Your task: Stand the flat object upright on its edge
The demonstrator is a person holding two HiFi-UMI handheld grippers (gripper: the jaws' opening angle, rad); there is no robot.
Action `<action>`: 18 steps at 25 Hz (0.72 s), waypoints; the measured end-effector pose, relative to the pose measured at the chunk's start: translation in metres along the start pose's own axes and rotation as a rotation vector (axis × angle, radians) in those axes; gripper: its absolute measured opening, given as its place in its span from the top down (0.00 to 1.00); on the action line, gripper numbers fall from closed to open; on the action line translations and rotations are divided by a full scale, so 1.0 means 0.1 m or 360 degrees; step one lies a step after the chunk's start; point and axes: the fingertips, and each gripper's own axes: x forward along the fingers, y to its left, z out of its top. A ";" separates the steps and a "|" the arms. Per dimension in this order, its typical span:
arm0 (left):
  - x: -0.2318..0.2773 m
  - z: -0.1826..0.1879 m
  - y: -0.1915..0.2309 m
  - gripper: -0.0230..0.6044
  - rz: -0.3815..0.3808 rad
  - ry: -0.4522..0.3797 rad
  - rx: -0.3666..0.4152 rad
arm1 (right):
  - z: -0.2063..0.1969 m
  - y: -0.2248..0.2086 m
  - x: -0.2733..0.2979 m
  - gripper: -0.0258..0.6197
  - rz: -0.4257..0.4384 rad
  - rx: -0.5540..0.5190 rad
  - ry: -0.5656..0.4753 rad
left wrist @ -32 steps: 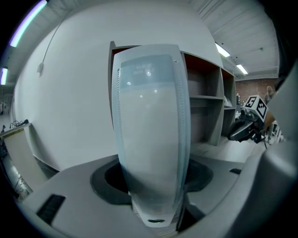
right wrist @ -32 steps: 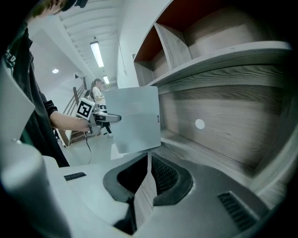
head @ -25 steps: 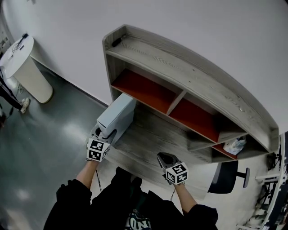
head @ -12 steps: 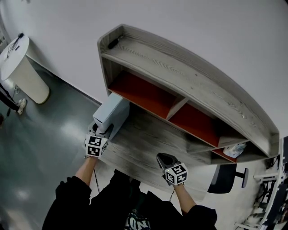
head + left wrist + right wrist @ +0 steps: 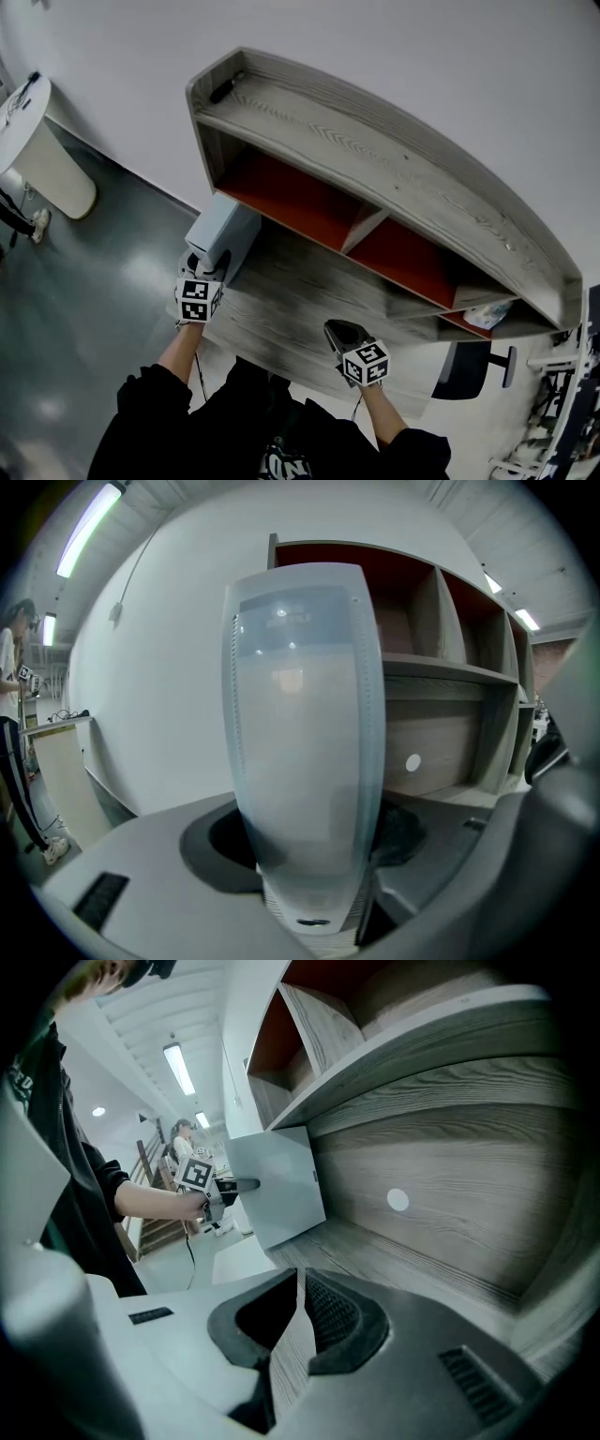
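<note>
The flat object is a pale blue-grey box point(image 5: 221, 232). It is held up on its narrow edge at the left end of the wooden desk point(image 5: 300, 300). My left gripper point(image 5: 206, 265) is shut on its near end. In the left gripper view the box point(image 5: 305, 733) fills the space between the jaws and rises straight up. The right gripper view shows the box point(image 5: 277, 1183) slightly tilted, with the left gripper point(image 5: 230, 1188) on its side. I cannot tell whether its lower edge rests on the desk. My right gripper point(image 5: 340, 329) hovers over the desk's front, shut and empty.
A grey shelf unit point(image 5: 375, 159) with red-backed compartments stands along the desk's back, close behind the box. A small packet point(image 5: 487, 314) lies in its right compartment. A white round bin point(image 5: 42, 150) stands on the floor at left, and a dark chair point(image 5: 469, 370) at right.
My left gripper has carried the box leftward along the desk, toward its left end. The right gripper has stayed where it was.
</note>
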 end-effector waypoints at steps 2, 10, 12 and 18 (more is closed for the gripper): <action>0.03 -0.01 0.03 0.51 0.0004 0.0003 -0.0003 | -0.01 -0.03 -0.01 0.88 -0.0006 0.0007 0.0002; 0.12 -0.07 0.04 0.50 0.0014 0.0011 -0.0005 | -0.03 -0.10 0.02 0.88 -0.0011 0.0040 0.0007; 0.12 -0.07 0.05 0.50 0.0017 0.0009 -0.0008 | -0.05 -0.10 0.03 0.89 -0.0007 0.0041 0.0010; 0.15 -0.09 0.03 0.45 0.0019 0.0031 -0.0012 | -0.07 -0.09 0.06 0.88 0.0008 0.0057 0.0009</action>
